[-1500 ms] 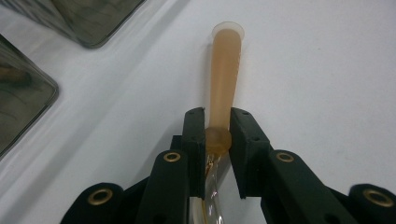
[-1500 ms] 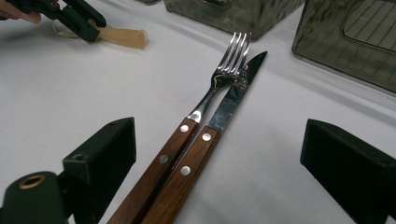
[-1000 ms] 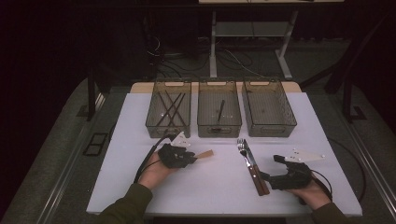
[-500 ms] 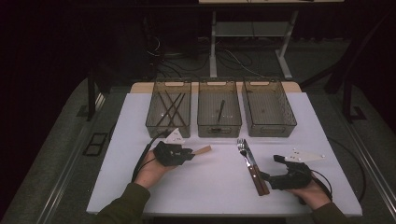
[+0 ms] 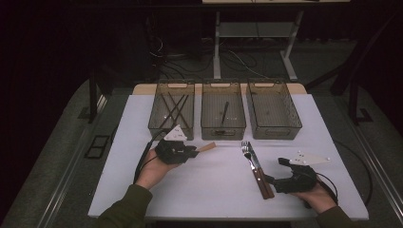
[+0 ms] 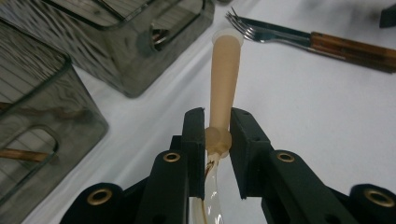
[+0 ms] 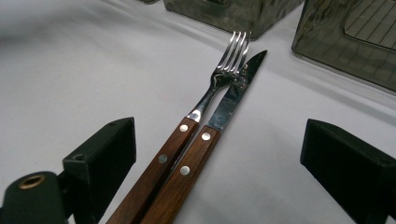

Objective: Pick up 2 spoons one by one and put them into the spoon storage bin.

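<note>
My left gripper [image 5: 194,151] is shut on a beige plastic utensil [image 5: 207,147], lifted just in front of the left and middle bins. In the left gripper view the jaws [image 6: 217,119] clamp its neck, and the handle [image 6: 225,70] points away toward the fork. A wooden-handled fork [image 7: 223,70] and knife [image 7: 233,98] lie side by side on the white table. My right gripper [image 5: 278,171] stands open beside their handles [image 5: 262,183]. In the right gripper view the handles run between the wide-spread fingers [image 7: 100,154].
Three smoky clear bins stand in a row at the back: the left bin [image 5: 155,111] holds thin sticks, the middle bin [image 5: 223,130] holds a dark utensil, and the right bin [image 5: 273,130] looks bare. The table's front edge [image 5: 223,216] is near my forearms.
My left gripper has carried the beige utensil a little toward the bins. The right gripper has hardly moved.
</note>
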Demonstrator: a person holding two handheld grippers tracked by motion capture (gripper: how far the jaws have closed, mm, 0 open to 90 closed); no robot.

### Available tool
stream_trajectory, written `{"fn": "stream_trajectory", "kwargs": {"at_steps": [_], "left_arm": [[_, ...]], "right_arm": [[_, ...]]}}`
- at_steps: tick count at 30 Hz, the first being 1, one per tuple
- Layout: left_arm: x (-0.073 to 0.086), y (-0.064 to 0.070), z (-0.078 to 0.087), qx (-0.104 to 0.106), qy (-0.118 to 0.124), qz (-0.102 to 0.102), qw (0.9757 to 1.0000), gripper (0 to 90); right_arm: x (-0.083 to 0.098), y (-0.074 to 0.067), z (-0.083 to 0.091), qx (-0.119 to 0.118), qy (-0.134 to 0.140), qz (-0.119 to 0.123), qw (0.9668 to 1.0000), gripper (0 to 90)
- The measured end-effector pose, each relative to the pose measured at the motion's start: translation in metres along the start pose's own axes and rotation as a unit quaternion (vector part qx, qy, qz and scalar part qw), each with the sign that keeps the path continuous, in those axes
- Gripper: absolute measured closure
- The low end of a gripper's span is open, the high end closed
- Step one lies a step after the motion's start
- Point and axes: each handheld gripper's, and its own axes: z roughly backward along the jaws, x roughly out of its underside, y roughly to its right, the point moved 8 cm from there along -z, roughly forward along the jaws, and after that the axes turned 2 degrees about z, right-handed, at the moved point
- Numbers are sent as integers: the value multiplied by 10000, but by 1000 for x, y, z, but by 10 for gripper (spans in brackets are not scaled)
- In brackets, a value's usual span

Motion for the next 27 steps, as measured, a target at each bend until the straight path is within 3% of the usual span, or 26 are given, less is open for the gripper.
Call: {"fn": "stream_trajectory", "kwargs": {"at_steps": [14,27], "left_arm": [[-25,-2,-5,-9,223,73,9997,765],[-49,-7,-14,-88,330,18,9994,765]], "right_arm": [[1,1,0,3,-4,-11,10000,101],[1,0,0,-13,-12,-55,10000,101]]}}
